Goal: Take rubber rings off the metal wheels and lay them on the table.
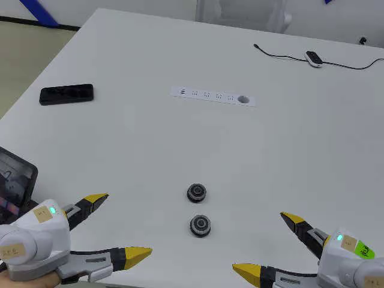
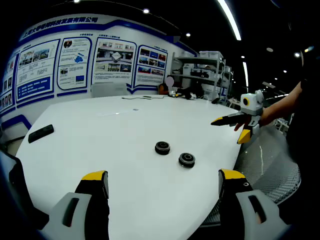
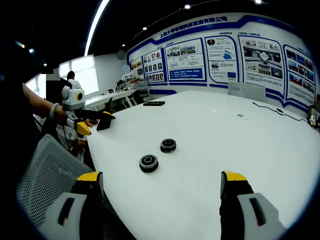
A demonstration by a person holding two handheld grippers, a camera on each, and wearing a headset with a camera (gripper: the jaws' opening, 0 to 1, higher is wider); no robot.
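Two small metal wheels with black rubber rings lie flat on the white table [image 1: 180,138], one [image 1: 197,192] just behind the other [image 1: 200,225]. They also sit mid-table in the left gripper view [image 2: 162,148] [image 2: 186,160] and in the right gripper view [image 3: 168,145] [image 3: 148,163]. My left gripper [image 1: 120,225] hovers open at the near left, well apart from the wheels. The right gripper [image 1: 268,243] is open at the near right, nothing between its yellow-tipped jaws. Each gripper appears in the other's view, the right gripper [image 2: 235,127] and the left gripper [image 3: 97,124].
A white power strip [image 1: 213,96] lies beyond the wheels. A black tray [image 1: 66,94] rests at the left edge, a tablet [image 1: 15,180] at the near left. A cable with a small remote [image 1: 314,57] runs across the far right. A mesh chair [image 3: 45,175] stands at the near edge.
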